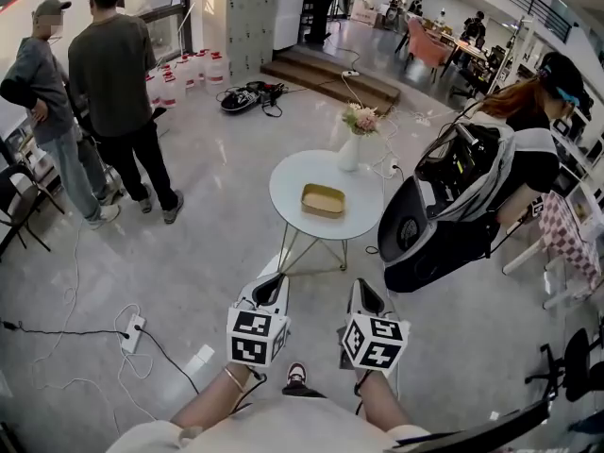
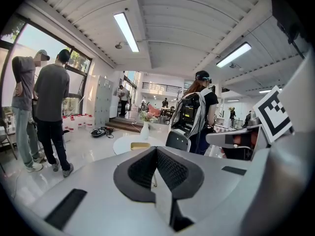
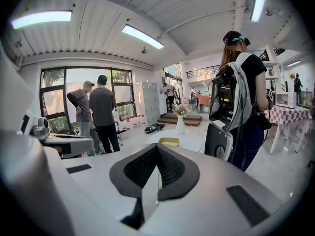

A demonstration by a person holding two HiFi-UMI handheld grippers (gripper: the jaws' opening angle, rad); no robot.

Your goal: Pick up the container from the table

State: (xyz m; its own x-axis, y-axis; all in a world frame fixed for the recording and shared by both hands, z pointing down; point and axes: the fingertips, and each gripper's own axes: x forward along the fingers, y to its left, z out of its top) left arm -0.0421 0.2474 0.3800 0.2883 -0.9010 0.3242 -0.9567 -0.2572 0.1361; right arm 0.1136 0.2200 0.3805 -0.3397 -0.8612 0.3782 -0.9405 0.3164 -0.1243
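A shallow yellow container (image 1: 323, 200) lies on a small round white table (image 1: 298, 174), next to a white vase of flowers (image 1: 350, 147). My left gripper (image 1: 273, 287) and right gripper (image 1: 364, 294) are held side by side over the floor, short of the table's near edge and pointing toward it. Both are shut, their dark pads meeting with nothing between them. The left gripper view shows the container (image 2: 140, 145) small and far ahead, above the jaws. In the right gripper view the container (image 3: 169, 141) also lies ahead on the table (image 3: 191, 140).
A person with a large black backpack (image 1: 451, 206) stands close to the table's right side. Two people (image 1: 118, 92) stand at the left. A power strip (image 1: 132, 332) and cables lie on the floor at the near left. A checkered table (image 1: 566, 243) is at the far right.
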